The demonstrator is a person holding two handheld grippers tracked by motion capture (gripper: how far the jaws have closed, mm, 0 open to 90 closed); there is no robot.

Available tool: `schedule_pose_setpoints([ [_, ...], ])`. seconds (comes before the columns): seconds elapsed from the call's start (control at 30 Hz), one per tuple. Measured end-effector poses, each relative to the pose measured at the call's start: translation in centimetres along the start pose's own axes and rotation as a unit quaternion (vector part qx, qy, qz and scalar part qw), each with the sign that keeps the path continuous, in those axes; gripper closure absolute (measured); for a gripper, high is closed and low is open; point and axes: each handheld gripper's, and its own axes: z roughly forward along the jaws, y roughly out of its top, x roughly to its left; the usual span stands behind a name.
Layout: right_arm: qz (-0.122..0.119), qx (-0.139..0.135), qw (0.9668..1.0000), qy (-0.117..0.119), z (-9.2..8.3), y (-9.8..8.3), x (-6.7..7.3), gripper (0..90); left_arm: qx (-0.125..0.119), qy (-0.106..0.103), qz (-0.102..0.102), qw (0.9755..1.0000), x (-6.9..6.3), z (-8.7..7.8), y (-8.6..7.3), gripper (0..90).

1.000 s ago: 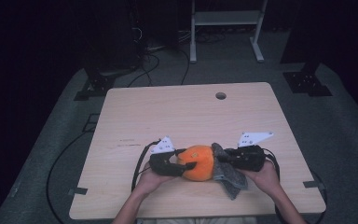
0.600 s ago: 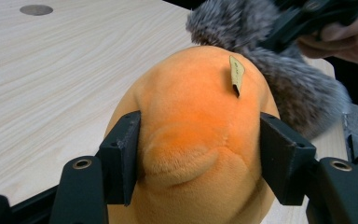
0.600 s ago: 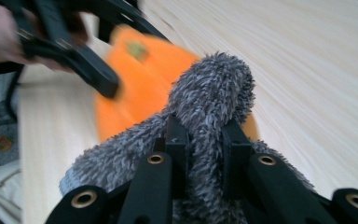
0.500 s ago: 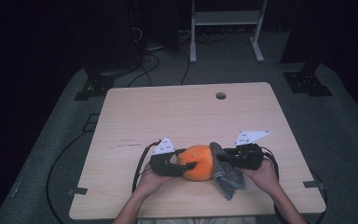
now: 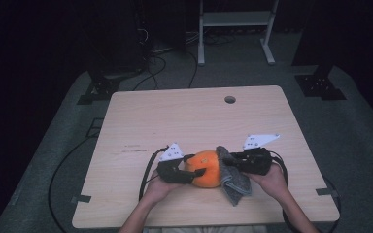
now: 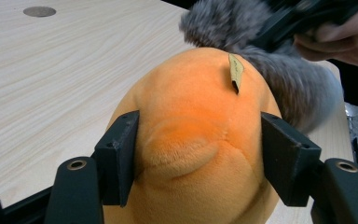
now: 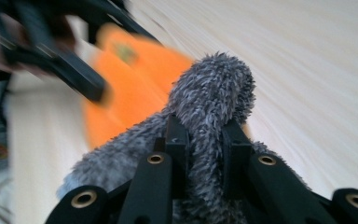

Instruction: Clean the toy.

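Note:
A round orange plush toy (image 5: 206, 167) lies near the table's front edge. My left gripper (image 5: 195, 166) reaches in from its left. In the left gripper view the toy (image 6: 196, 130) bulges between the jaws of that gripper (image 6: 198, 154), and both pads touch its sides. These jaws have just been opening a little, with the toy still between them. A grey fuzzy cloth (image 5: 233, 182) hangs against the toy's right side. My right gripper (image 5: 228, 164) is shut on a fold of the cloth (image 7: 209, 93), pinched tight between its jaws (image 7: 205, 135). The orange toy (image 7: 135, 79) lies blurred behind the fold.
The light wooden table (image 5: 199, 116) has a round cable hole (image 5: 230, 99) near its far edge. Black cables trail from both grippers over the front edge. A white metal frame (image 5: 235, 29) stands on the dark floor beyond the table.

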Motion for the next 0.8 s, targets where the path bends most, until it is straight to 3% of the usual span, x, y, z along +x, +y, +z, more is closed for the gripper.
schedule_pose_setpoints([
  [0.1,0.02,0.019,0.9994,-0.019,-0.3,-1.5,-1.1,76.2,-0.001,0.003,-0.003,1.0,0.0,0.0,0.0,34.3],
  [0.2,0.026,0.009,0.9995,-0.013,-0.8,-1.8,-0.9,76.2,-0.003,0.005,-0.004,1.0,0.0,0.2,0.1,33.9],
  [0.3,0.003,-0.013,0.9999,0.002,-0.9,-0.5,0.3,76.1,-0.005,0.005,-0.009,0.9999,0.1,0.2,0.0,33.5],
  [0.43,-0.023,-0.014,0.9996,0.012,-0.4,0.7,1.5,76.0,-0.004,0.008,-0.014,0.9999,0.4,0.0,-0.1,32.4],
  [0.53,-0.007,-0.006,0.9999,0.008,-0.2,0.1,0.8,76.0,-0.005,-0.001,-0.011,0.9999,0.4,-0.1,-0.1,30.7],
  [0.63,0.025,-0.007,0.9996,0.006,0.0,-1.1,-0.5,76.1,-0.014,-0.026,-0.008,0.9995,0.6,-0.1,-0.1,18.4],
  [0.73,0.029,-0.009,0.9995,0.001,0.0,-1.4,-0.8,76.1,-0.009,-0.037,-0.007,0.9992,0.7,0.0,-0.1,10.8],
  [0.8,0.026,-0.005,0.9997,-0.002,0.0,-1.3,-0.8,76.1,-0.011,-0.03,0.003,0.9995,0.6,0.2,-0.1,10.8],
])
